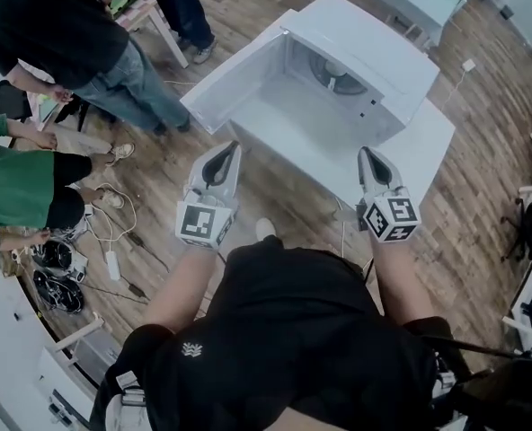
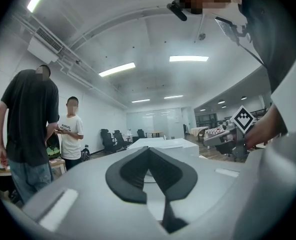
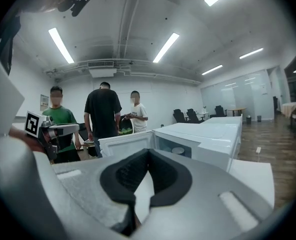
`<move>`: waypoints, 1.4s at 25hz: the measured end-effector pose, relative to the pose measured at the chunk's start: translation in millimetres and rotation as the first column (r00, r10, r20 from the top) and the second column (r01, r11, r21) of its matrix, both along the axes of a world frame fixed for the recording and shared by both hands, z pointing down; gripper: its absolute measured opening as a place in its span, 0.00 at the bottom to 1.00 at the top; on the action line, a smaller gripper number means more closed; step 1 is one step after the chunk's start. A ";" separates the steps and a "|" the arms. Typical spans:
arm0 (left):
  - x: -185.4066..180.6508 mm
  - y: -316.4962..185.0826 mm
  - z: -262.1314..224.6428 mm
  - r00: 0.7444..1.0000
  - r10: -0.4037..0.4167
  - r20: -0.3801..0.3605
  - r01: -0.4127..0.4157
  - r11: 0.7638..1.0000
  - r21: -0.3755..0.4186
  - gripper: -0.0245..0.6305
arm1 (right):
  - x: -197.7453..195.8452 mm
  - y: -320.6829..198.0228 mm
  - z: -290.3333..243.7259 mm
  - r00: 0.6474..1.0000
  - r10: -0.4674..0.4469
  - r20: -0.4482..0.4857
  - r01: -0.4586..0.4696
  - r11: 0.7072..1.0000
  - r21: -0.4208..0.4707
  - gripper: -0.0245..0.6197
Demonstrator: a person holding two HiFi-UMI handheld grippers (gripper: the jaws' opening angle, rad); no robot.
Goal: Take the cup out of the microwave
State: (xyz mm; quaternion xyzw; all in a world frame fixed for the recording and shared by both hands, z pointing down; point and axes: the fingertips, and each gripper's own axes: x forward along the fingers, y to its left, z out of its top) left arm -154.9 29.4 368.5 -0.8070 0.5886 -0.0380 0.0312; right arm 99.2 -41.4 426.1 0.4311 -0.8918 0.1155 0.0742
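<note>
Head view showed the left gripper (image 1: pixel 230 151) and right gripper (image 1: pixel 366 153) closed on nothing, probably pre-reach. The pale round cup (image 1: pixel 336 70) sat well beyond their fingertips, inside the white box-shaped microwave (image 1: pixel 387 57), its door (image 1: pixel 237 72) open.

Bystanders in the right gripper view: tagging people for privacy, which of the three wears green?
The leftmost person, in a green shirt; the middle one wears black, the right one white.

White microwave (image 1: pixel 374 48), wide open
</note>
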 end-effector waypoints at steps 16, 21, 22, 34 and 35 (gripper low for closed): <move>-55.0 -78.3 -5.2 0.990 0.140 -0.001 -0.140 0.989 0.051 0.05 | -59.1 -58.8 -10.7 0.976 0.191 -0.100 -0.183 0.979 0.088 0.04; -39.2 -100.4 -12.6 0.984 0.175 0.011 -0.176 0.981 0.078 0.05 | -64.4 -86.7 -12.4 0.968 0.235 -0.086 -0.223 0.966 0.130 0.04; -36.9 -104.6 -12.7 0.984 0.180 0.017 -0.180 0.980 0.080 0.05 | -66.0 -92.6 -10.2 0.966 0.242 -0.085 -0.230 0.964 0.136 0.04; -11.1 -163.1 28.8 0.979 0.203 0.018 -0.204 0.978 0.032 0.05 | -56.4 -160.9 60.0 0.934 0.342 -0.106 -0.328 0.936 0.131 0.04; -7.9 -170.7 32.4 0.978 0.206 0.017 -0.206 0.978 0.027 0.05 | -56.4 -168.0 67.0 0.934 0.341 -0.109 -0.328 0.936 0.125 0.04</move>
